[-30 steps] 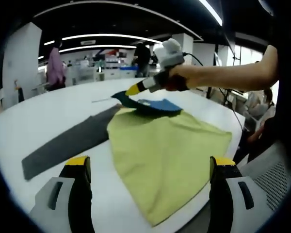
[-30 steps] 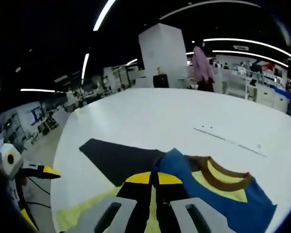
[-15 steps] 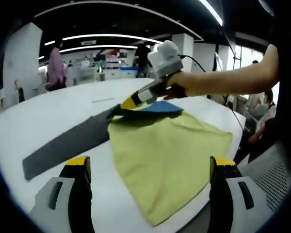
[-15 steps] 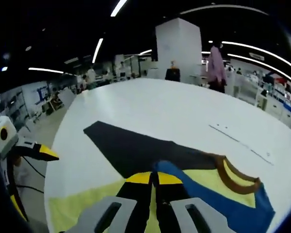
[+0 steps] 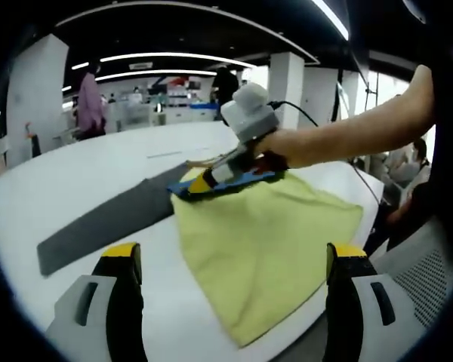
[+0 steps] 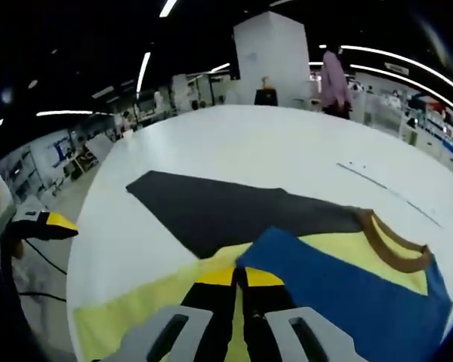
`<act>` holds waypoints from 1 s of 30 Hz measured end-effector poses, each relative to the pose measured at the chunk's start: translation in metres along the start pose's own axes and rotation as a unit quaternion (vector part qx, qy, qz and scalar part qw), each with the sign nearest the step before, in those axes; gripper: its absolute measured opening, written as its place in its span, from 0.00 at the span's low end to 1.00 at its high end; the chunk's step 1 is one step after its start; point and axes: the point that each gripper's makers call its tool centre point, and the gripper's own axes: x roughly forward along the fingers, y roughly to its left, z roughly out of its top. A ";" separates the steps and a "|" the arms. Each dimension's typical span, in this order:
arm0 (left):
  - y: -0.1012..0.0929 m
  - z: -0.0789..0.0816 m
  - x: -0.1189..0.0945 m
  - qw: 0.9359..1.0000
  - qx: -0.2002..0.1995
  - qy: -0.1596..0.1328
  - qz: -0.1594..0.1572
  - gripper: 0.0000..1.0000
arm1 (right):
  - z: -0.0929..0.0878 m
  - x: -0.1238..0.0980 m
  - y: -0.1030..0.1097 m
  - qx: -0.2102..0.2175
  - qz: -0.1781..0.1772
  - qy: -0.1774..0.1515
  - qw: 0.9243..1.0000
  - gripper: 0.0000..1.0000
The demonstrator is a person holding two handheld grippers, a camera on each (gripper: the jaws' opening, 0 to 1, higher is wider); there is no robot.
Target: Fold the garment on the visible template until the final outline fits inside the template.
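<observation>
A: Where's the garment [image 5: 264, 249]?

B: Spread on the white tabletop [image 5: 75, 181], its far edge lapping the dark template [image 5: 98, 222], which runs long toward the left.

A: Who has it?

B: The right gripper [image 5: 204, 183], jaws pinched shut on the blue sleeve [image 6: 347, 290] at that far edge.

A: And the left gripper [image 5: 230, 271]?

B: Jaws wide, empty, hanging at the near hem. I'd judge the right one nearer the fold.

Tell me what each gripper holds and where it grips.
Right gripper: jaws shut on the garment, pinching the corner of its blue sleeve. Left gripper: jaws wide open, holding nothing.
</observation>
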 end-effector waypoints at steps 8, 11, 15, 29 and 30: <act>-0.005 0.007 -0.001 1.000 0.005 -0.001 0.001 0.99 | -0.013 -0.001 0.003 0.019 0.013 0.011 1.000 0.10; -0.004 0.008 -0.001 1.000 0.006 -0.003 0.001 0.99 | -0.009 -0.008 -0.002 0.023 0.013 0.001 1.000 0.21; 0.003 0.005 0.000 1.000 0.013 0.000 0.001 0.99 | -0.005 -0.021 -0.013 0.024 0.004 -0.009 1.000 0.31; -0.002 0.017 0.006 1.000 0.022 -0.005 0.002 0.99 | -0.013 -0.082 -0.055 0.066 -0.023 -0.035 0.997 0.56; -0.002 0.017 0.007 1.000 0.023 -0.005 0.001 0.99 | -0.015 -0.088 -0.059 0.070 -0.026 -0.038 0.997 0.56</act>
